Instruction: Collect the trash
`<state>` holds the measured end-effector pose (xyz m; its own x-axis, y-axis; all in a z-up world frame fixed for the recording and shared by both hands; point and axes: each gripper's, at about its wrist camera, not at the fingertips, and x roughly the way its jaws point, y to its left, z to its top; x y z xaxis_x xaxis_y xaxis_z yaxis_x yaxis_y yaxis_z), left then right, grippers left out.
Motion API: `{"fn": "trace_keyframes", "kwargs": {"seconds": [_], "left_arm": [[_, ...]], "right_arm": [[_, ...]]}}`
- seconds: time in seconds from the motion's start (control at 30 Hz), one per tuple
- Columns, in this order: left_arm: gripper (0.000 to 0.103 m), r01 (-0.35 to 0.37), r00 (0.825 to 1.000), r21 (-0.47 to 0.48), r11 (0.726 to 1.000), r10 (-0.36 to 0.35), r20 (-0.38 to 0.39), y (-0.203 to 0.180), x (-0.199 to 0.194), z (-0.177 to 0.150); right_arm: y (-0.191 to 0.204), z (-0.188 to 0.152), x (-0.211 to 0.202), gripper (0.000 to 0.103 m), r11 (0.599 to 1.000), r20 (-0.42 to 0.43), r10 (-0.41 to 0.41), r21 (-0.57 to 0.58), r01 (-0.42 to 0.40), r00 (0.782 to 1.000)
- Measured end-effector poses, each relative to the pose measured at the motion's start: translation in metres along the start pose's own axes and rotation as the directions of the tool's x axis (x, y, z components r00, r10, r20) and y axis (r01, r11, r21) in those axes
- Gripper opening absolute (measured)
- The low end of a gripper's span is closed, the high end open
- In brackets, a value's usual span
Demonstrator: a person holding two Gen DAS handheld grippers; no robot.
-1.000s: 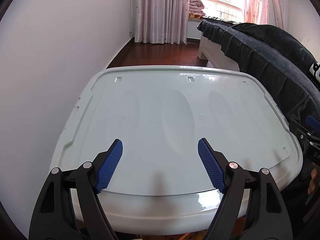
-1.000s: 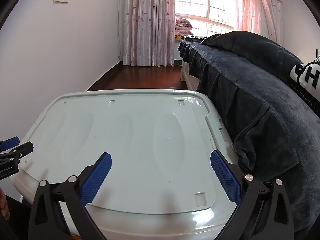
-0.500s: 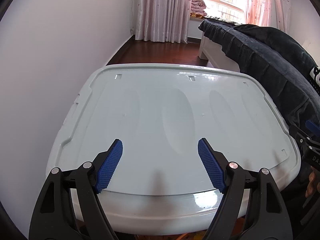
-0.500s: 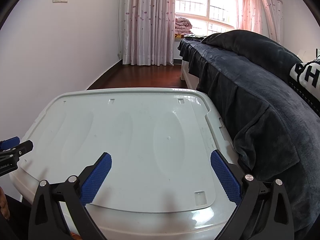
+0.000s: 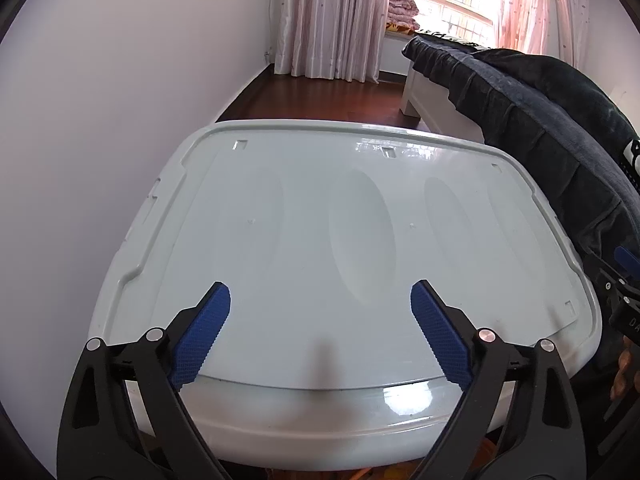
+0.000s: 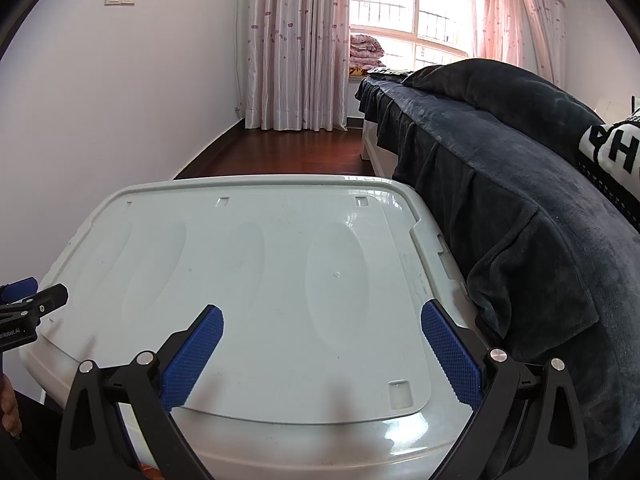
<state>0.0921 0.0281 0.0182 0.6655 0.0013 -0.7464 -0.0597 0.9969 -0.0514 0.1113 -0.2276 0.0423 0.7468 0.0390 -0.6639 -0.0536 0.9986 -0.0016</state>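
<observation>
The left gripper (image 5: 320, 300), its blue-padded jaws just opening wider with nothing between them, hovers over a glossy white plastic bin lid (image 5: 304, 216). The right gripper (image 6: 322, 324) gapes empty above that lid, beside a dark blue plush bedspread (image 6: 520, 184); no trash shows.

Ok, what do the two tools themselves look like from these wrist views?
Both match: the left tool and right tool have black angular finger arms with silver pivot bolts and blue, finely textured pads. The left tool's body carries small white lettering, too small to read fully. No cables or sleeves are visible.
</observation>
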Motion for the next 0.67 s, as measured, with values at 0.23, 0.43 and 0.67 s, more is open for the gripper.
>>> {"fn": "trace_keyframes", "kwargs": {"seconds": [0.23,0.43,0.67], "left_arm": [[0.091,0.022,1.000,-0.004,1.000,-0.022,0.017,0.0008,-0.0008,0.0000],[0.091,-0.030,0.999,0.011,0.999,0.030,0.038,-0.0013,-0.0050,0.0007],[0.091,-0.026,0.999,0.004,1.000,0.026,0.032,0.0021,-0.0037,0.0012]], "right_arm": [[-0.0018,-0.0007,0.0000,0.098,1.000,-0.004,0.005,0.003,-0.005,1.000],[-0.0039,-0.0027,0.0000,0.098,1.000,-0.008,0.004,0.019,-0.004,1.000],[-0.0005,-0.0027,0.0006,0.098,1.000,-0.006,0.001,0.006,-0.001,1.000]]}}
